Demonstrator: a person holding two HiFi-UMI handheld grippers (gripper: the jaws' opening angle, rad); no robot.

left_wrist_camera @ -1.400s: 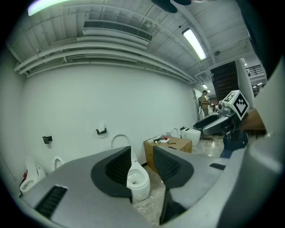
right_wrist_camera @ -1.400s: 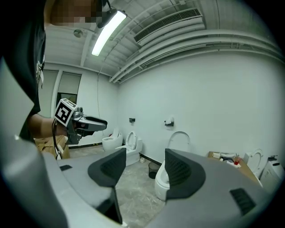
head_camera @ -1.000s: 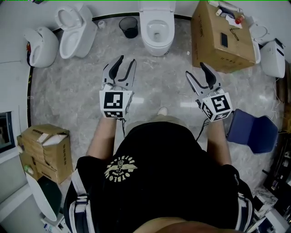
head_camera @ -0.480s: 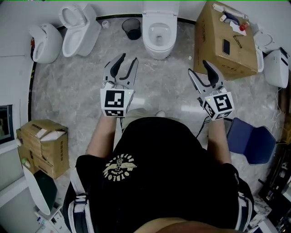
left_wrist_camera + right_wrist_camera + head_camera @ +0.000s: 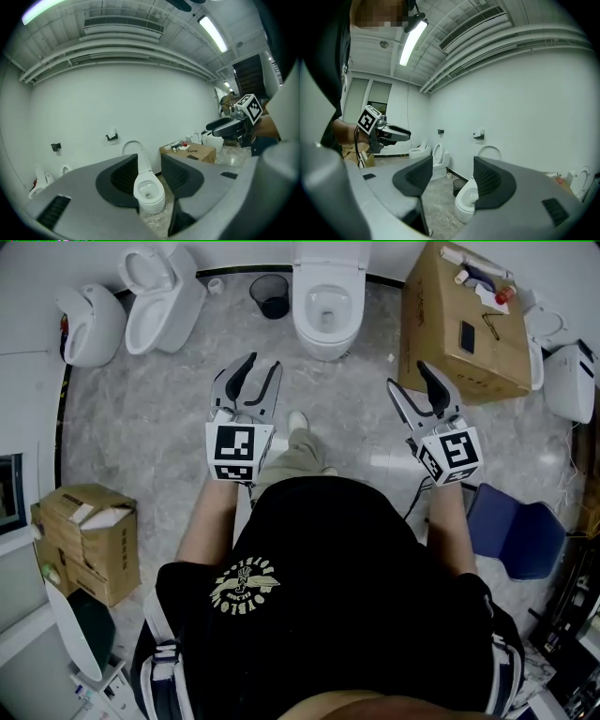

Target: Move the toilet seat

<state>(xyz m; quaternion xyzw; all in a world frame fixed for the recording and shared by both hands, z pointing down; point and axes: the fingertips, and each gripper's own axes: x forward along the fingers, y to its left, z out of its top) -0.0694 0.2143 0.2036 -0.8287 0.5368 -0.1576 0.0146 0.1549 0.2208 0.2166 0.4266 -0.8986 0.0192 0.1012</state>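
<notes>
Standing mid-floor, holding left gripper (image 5: 251, 381) & right gripper (image 5: 419, 390) out in front, both w/ jaws wide apart, nothing btwn them. Facing far-centre toilet (image 5: 325, 326), w/ toilet seat (image 5: 133, 146) propped upright at its back, well apart from both grippers. Prob. approach phase. Risks: clipping cardboard box (image 5: 459, 324) at far right w/ right gripper going in; pinching seat off-centre, then losing it & slamming it onto bowl.

A white ceramic toilet (image 5: 326, 310) is standing against the far wall, straight ahead of the person. A black mesh wastebasket (image 5: 271, 294) is sitting just left of it, and a large brown cardboard box (image 5: 459, 329) is sitting to its right. Two more white toilets (image 5: 161, 298) are standing farther left. A blue chair (image 5: 520, 529) is sitting at the person's right.
</notes>
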